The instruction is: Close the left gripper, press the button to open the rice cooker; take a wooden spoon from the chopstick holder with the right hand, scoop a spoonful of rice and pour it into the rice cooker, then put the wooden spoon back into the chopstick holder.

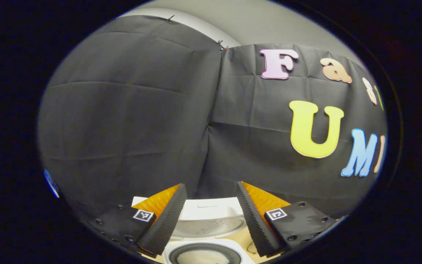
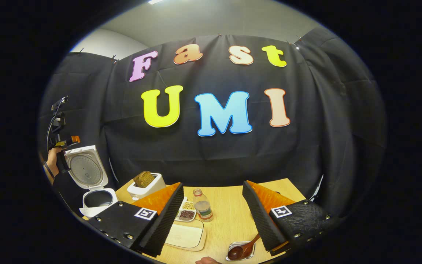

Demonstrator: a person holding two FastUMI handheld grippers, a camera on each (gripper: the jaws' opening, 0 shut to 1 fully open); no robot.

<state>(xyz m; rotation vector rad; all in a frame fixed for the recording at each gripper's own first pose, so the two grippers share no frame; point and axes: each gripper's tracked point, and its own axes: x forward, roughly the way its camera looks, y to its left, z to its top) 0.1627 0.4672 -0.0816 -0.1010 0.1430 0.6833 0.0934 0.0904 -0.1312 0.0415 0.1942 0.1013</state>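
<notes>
So I'm standing over the wooden table [image 2: 229, 220] with both tools held up pretty level, pointing at the black booth wall more than at the tabletop. The rice cooker [image 2: 94, 201] is the biggest thing here: in the right gripper view it sits off at the table's left end with its lid [image 2: 86, 167] flipped up, and in the left gripper view I'm right on top of it, looking between my fingers at the raised lid's inner plate and down into the pot, where there's rice [image 1: 202, 257] at the bottom. My left gripper [image 1: 208, 220] is spread wide with nothing in it. From the right gripper view you can also see that same tool farther off, held high above the cooker with my hand [image 2: 52, 161] wrapped around its handle. My right gripper [image 2: 213, 220] is likewise spread apart and empty, hovering above the table. That view has stuff the left one doesn't: a white toaster [image 2: 145, 187] with bread poking out, a flat cream tray [image 2: 184, 236], a small bottle [image 2: 203, 206], two little dishes of beans [image 2: 187, 211], and the wooden spoon [image 2: 243, 250] lying in a small metal tray [image 2: 241, 252] just beside my right finger, bowl end toward me.
</notes>
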